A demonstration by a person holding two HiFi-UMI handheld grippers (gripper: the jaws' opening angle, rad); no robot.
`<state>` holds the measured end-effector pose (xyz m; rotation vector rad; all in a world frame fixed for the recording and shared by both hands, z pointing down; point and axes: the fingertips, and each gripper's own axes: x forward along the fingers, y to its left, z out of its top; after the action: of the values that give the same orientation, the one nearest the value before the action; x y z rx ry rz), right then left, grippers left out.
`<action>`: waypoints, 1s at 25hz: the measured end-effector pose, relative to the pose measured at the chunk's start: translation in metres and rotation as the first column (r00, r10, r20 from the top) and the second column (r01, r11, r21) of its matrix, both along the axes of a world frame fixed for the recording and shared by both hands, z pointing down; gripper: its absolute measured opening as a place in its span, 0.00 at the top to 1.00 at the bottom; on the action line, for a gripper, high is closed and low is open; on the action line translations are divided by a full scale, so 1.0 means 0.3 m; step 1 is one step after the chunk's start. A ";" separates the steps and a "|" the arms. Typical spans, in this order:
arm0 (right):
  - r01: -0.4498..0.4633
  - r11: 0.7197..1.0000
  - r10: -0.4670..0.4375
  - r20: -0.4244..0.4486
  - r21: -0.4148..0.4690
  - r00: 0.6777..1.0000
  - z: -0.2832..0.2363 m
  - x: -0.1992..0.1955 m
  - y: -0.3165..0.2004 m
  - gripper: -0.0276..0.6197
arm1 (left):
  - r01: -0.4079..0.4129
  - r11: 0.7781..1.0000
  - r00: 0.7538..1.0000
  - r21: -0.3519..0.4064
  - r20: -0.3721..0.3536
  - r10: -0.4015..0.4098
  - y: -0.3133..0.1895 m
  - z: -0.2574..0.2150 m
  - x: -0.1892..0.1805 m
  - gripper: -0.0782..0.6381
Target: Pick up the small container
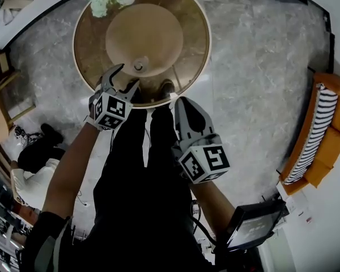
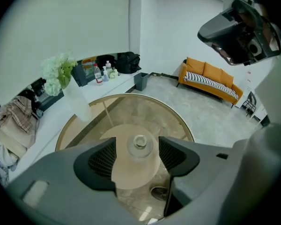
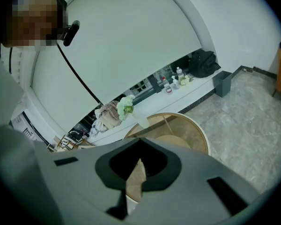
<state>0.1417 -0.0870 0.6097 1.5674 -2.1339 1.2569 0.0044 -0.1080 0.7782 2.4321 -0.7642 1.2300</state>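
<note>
While the small container [image 1: 139,66] sits at the centre of the round desk [image 1: 194,44], left tongs [image 1: 128,75] gape wide, lined up to straddle it; right tongs [image 1: 180,102] hang near the rim, pinched together, empty.

The round table [image 1: 89,55] [image 2: 145,109] [image 3: 196,132] is viewed from steeply overhead, upper centre. It is shared, lower centre, by both forward-facing gripper views.
</note>
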 end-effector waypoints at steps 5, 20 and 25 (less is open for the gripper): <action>0.003 1.000 -0.002 0.017 -0.031 1.000 0.070 -0.011 0.016 0.96 | -0.015 1.000 1.000 0.003 0.013 0.015 -0.024 0.085 0.033 0.51; -0.018 0.988 0.026 0.049 -0.155 0.998 0.234 0.012 0.103 0.96 | -0.025 0.995 0.999 -0.101 0.031 0.028 -0.030 0.295 0.080 0.43; -0.012 0.982 0.022 0.054 -0.186 0.998 0.293 0.000 0.127 0.96 | -0.028 0.993 0.999 -0.113 0.019 0.030 -0.028 0.332 0.087 0.43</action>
<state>0.1418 -0.0488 0.6977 1.4923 -1.9724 1.4749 0.0305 -0.1163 0.8779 2.3513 -0.6493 1.2745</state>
